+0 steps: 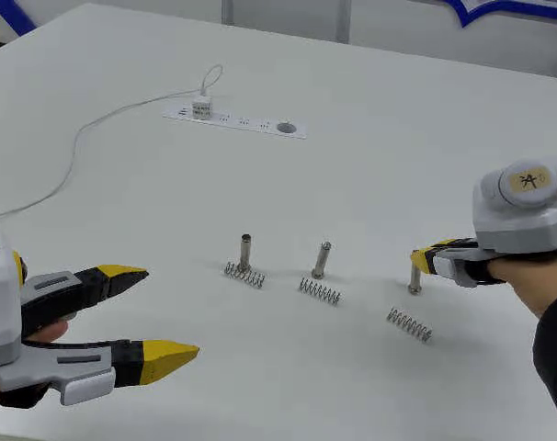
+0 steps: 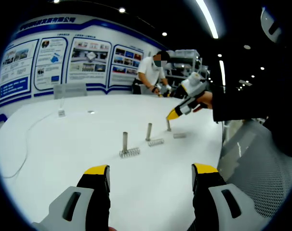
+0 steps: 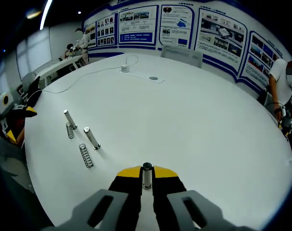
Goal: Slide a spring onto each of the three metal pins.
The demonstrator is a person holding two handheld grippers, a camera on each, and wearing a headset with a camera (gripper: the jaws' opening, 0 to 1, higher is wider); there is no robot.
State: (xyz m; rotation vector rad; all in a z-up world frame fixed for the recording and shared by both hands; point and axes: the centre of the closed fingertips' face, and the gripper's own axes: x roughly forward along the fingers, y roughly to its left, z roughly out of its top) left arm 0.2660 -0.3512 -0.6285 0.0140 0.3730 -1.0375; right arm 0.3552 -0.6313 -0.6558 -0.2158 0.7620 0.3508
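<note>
Three metal pins stand upright on the white table: the left pin (image 1: 244, 252), the middle pin (image 1: 322, 259) and the right pin (image 1: 414, 278). A loose spring lies by each: the left spring (image 1: 244, 274), the middle spring (image 1: 319, 292) and the right spring (image 1: 409, 324). My right gripper (image 1: 420, 261) is shut on the right pin (image 3: 146, 175), whose head pokes up between the yellow tips. My left gripper (image 1: 159, 312) hovers at the near left, open and holding nothing (image 2: 151, 173), facing the left pin (image 2: 125, 142) and its spring (image 2: 130, 152).
A flat white power strip (image 1: 234, 119) with a plugged-in cable (image 1: 95, 124) lies at the far side of the table. A person (image 2: 151, 72) stands at another bench in the background. The table's near edge runs just below my left gripper.
</note>
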